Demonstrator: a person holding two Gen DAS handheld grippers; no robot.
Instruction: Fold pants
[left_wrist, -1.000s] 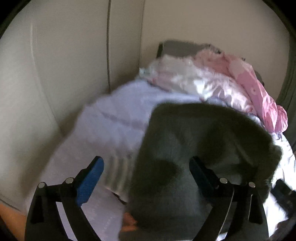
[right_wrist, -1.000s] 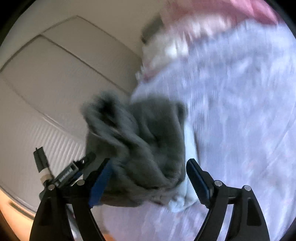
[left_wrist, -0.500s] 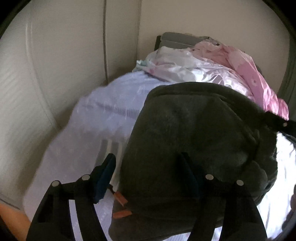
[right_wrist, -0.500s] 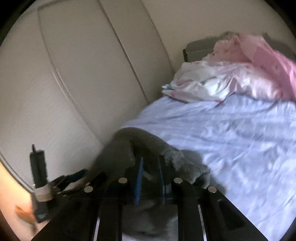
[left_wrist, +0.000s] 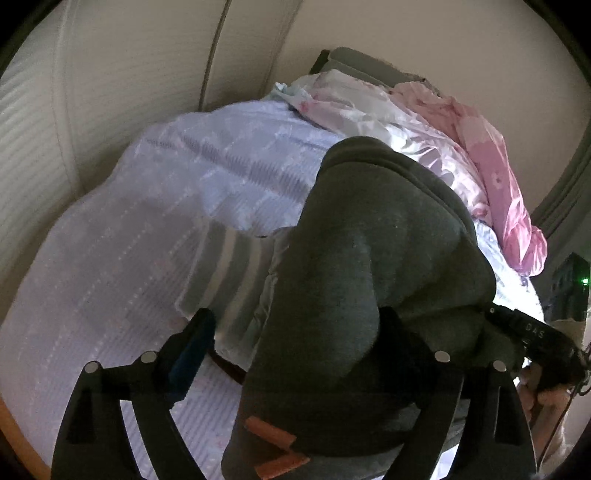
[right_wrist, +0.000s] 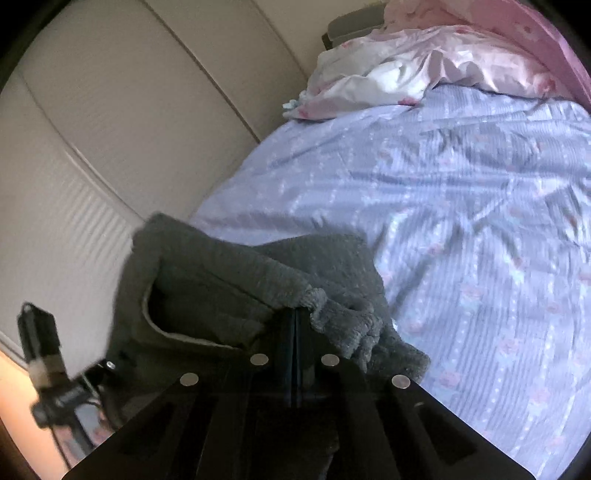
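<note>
- Pants (left_wrist: 369, 258) are lying in a dark grey heap on the bed (left_wrist: 129, 258), filling the middle and lower right of the left view.
- In the right view the pants (right_wrist: 229, 288) are sitting low and left of middle, on the purple sheet.
- The left gripper (left_wrist: 295, 347) is spreading its jaws wide; the pants are lying between them, and the blue left pad is not touching the cloth.
- The right gripper (right_wrist: 294, 325) is squeezing tight on a knitted edge of the pants, at the bottom middle of its view.
- A pink and white blanket (right_wrist: 443, 55) is bunching up at the top right, well apart from the pants.
</note>
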